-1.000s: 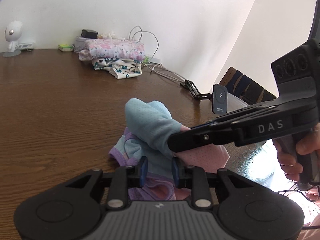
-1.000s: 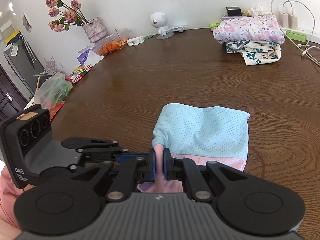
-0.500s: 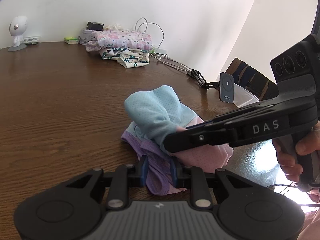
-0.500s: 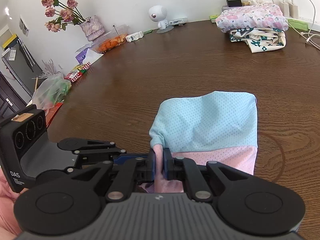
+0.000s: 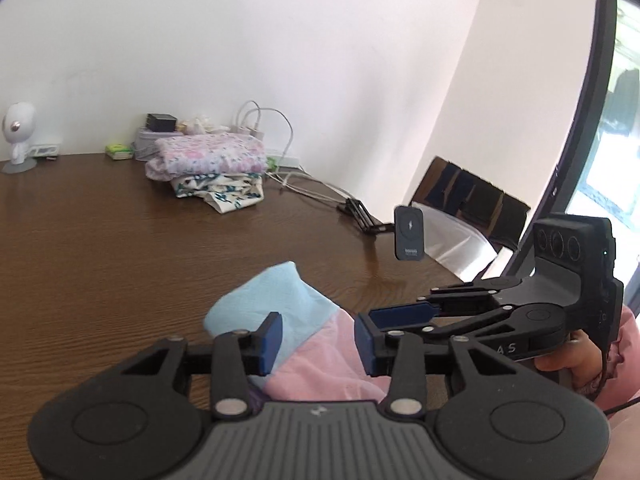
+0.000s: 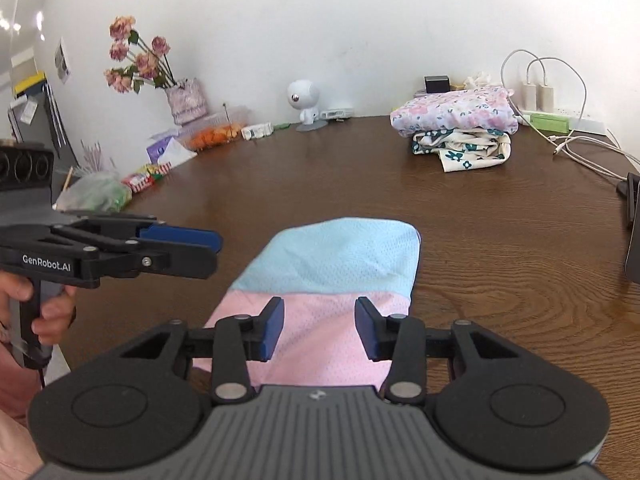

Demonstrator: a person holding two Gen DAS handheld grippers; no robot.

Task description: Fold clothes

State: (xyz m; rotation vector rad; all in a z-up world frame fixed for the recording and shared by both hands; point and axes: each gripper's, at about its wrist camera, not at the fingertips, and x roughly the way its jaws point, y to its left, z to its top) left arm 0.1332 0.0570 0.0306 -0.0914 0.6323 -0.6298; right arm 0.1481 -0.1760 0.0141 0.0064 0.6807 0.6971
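One folded garment (image 6: pixel 332 276), blue at its far end and pink at its near end, is lying flat on the table (image 6: pixel 500 240), with a stack (image 6: pixel 456 130) of two folded floral pieces sitting well apart at one o'clock. Two grippers are hovering over it: the right gripper (image 6: pixel 319 328) is standing spread above the pink half, its jaws having just been opening and pinching nothing. The left gripper (image 5: pixel 318 340), at nine o'clock in the right view, is also standing spread, its jaws having just been opening with cloth below but none pressed between them.

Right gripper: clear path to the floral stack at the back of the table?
Probably yes. The right gripper is open and holds nothing; bare table lies between the blue-and-pink garment and the floral stack. It would need a long reach.
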